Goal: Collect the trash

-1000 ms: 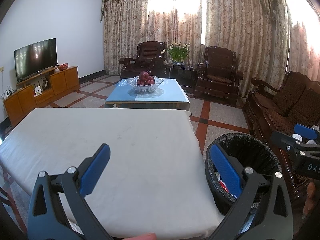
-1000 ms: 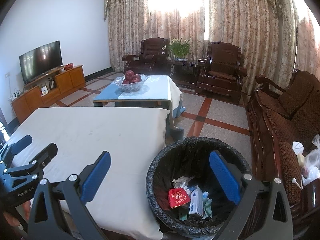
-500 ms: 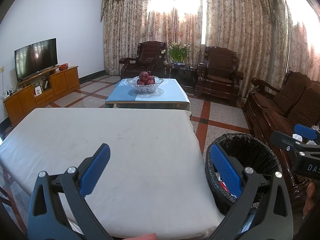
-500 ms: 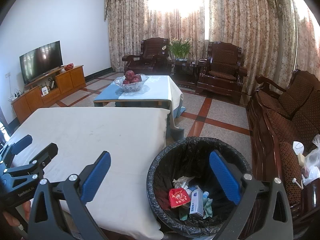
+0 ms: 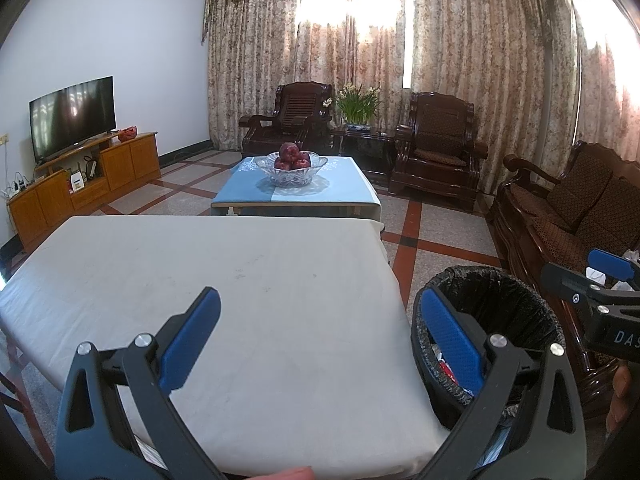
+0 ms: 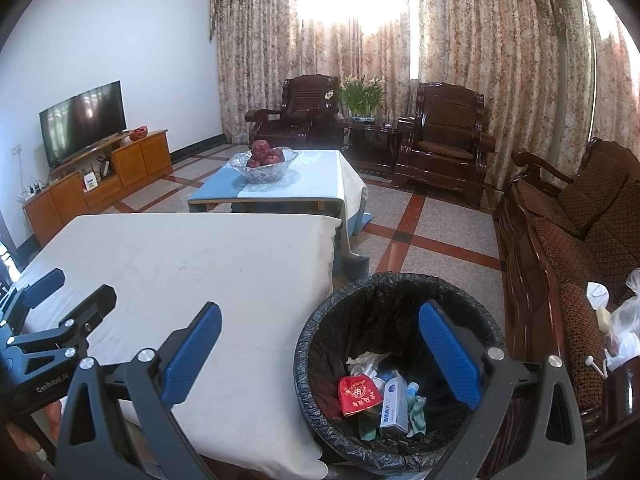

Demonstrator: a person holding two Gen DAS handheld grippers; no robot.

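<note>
Fingers (image 6: 192,356) beside "GenRobot.AI" gripper (image 6: 52,332).

- A bench under a white cloth (image 5: 224,280) fills the foreground.
- A cut-glass bowl of red apples (image 5: 292,166) sits on a low table with a blue-and-white cover (image 5: 340,190) beyond it.
- A black flat-screen television (image 5: 72,116) stands on an orange wooden cabinet (image 5: 100,176) at the left wall.
- Two dark carved wooden armchairs (image 5: 438,148) flank a potted green plant (image 5: 357,104) before floral curtains (image 5: 460,40).

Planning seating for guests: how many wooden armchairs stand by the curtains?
2. One armchair stands left of the flower pot, the other armchair right of it. A sofa lines the right wall; more chairs may sit outside the view.
</note>
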